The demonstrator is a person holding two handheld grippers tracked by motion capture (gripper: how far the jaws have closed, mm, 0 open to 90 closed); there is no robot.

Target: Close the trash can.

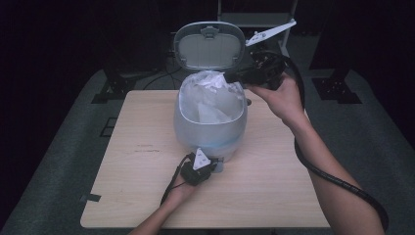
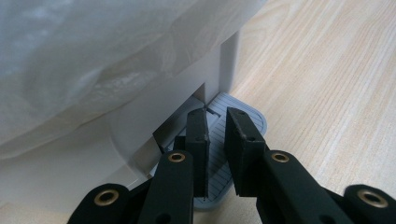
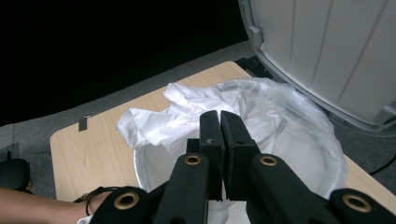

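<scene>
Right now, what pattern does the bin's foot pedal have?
Fine parallel ribs on the pale grey pedal; left gripper view.

Thin, crinkly translucent plastic on the bin liner point(image 3: 187, 116); smooth matt grey plastic on the bin point(image 1: 210, 129) and its ribbed lid point(image 1: 209, 46). Pale wood-grain bench point(image 1: 137, 147), satin finish. Ribbed plastic pedal point(image 2: 219, 154). Matt black fingers point(image 3: 236, 140).

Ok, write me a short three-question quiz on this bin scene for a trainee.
1. True or false: the bin's lid stands open.
2. What does the left gripper press on? A) the lid B) the pedal C) the table
3. Fill in: the right gripper is shut on the white ____.

Key: 1 true; 2 B; 3 bag, at the rim of the bin.
</scene>
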